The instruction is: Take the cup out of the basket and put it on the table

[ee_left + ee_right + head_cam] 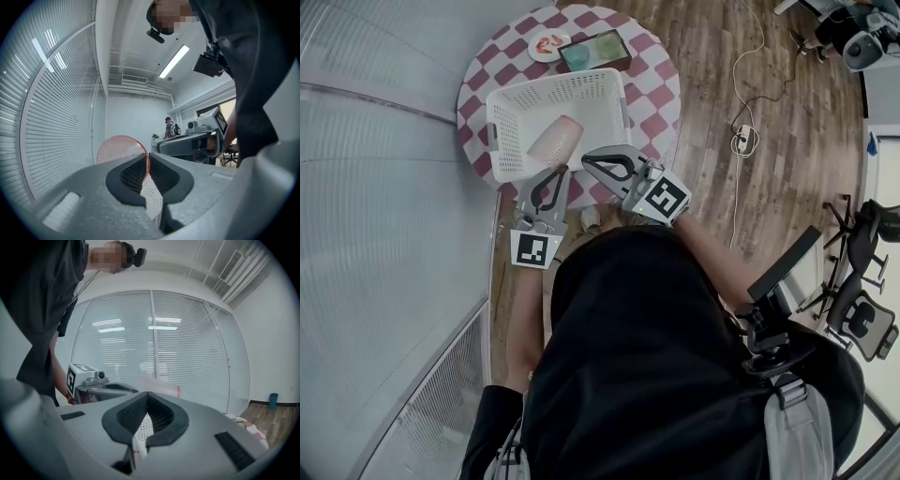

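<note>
A pink cup (555, 141) lies on its side inside the white mesh basket (511, 131) on the round checkered table (661, 94). My left gripper (556, 175) meets the basket's near rim, and my right gripper (589, 161) meets it further right. In the left gripper view the left gripper (149, 164) is nearly closed with the basket's mesh wall (152, 197) in the gap. The cup's open mouth (119, 152) faces it from just beyond. In the right gripper view the right gripper (146, 404) is shut on the mesh wall (143, 427), with the cup (161, 386) behind.
At the table's far edge sit a small plate (548, 45) with red pieces and a dark tray (595, 52) holding a green container. Window blinds curve along the left. A cable and plug (741, 141) lie on the wooden floor, and office chairs (862, 281) stand right.
</note>
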{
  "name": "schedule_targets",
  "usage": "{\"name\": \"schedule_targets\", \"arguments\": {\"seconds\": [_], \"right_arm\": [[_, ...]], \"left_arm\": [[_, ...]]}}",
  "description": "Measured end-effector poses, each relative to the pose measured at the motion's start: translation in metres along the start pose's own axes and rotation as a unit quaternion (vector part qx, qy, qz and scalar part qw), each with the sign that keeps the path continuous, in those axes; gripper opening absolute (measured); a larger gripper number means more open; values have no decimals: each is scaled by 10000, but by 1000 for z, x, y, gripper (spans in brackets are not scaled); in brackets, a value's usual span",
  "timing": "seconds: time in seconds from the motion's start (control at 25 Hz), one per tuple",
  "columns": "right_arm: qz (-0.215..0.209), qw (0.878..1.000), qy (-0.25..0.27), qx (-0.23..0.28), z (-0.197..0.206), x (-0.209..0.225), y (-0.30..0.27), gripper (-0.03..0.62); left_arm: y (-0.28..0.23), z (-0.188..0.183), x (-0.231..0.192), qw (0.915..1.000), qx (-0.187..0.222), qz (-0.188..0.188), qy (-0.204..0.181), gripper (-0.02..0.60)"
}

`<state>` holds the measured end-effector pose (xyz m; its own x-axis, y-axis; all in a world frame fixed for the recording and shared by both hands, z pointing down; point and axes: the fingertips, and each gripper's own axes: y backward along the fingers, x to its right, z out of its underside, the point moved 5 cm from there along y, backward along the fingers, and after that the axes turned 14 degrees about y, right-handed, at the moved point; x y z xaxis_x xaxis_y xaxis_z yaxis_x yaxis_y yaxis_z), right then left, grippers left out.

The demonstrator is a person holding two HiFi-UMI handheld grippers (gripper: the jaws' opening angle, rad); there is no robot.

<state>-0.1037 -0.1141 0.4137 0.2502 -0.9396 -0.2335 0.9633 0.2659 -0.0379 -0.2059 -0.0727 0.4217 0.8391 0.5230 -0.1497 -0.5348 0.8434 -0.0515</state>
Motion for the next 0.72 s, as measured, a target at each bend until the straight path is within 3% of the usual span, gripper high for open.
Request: {"name": "schedule_targets", "arguments": {"seconds": [0.72], "right_arm": [[-174,9995,137,-231,6,-6,-3,9]], "left_arm": [[0,8,5,9999,-71,65,53,21]]}}
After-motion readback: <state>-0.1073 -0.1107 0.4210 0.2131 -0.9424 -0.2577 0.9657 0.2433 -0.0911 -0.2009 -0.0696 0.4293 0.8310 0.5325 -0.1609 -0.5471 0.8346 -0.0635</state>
